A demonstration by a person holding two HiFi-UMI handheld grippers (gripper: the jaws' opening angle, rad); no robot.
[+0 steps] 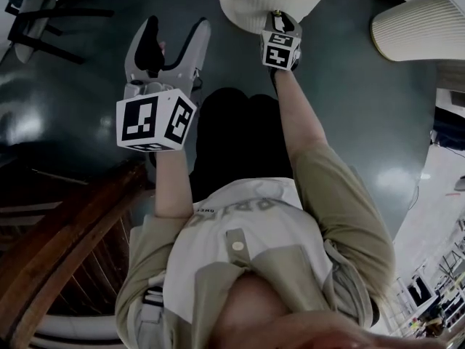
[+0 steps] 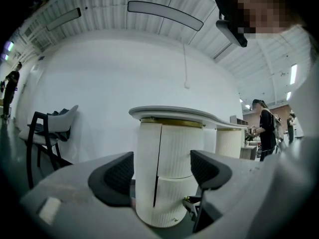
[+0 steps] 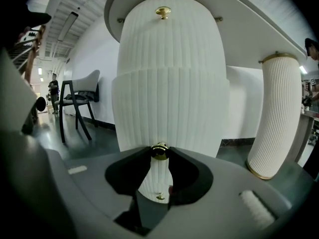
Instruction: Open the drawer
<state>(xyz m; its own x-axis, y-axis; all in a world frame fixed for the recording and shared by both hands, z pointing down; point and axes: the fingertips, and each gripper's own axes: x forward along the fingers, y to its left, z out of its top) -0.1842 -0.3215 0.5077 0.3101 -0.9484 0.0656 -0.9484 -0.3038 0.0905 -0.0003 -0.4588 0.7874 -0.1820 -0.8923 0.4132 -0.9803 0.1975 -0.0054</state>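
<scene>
Clamping drawer knob (image 3: 159, 151): right hand-held gripper (image 3: 159, 156); knob juts toward it; left hand-held gripper (image 2: 162, 172) wide.

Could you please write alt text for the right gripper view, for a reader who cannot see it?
The right gripper is closed on a small brass knob on a white ribbed cylindrical cabinet. A dark chair stands behind at left.

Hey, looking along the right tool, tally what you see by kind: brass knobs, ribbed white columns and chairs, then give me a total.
Brass knobs: 3
Ribbed white columns: 2
Chairs: 1
Total: 6
</scene>
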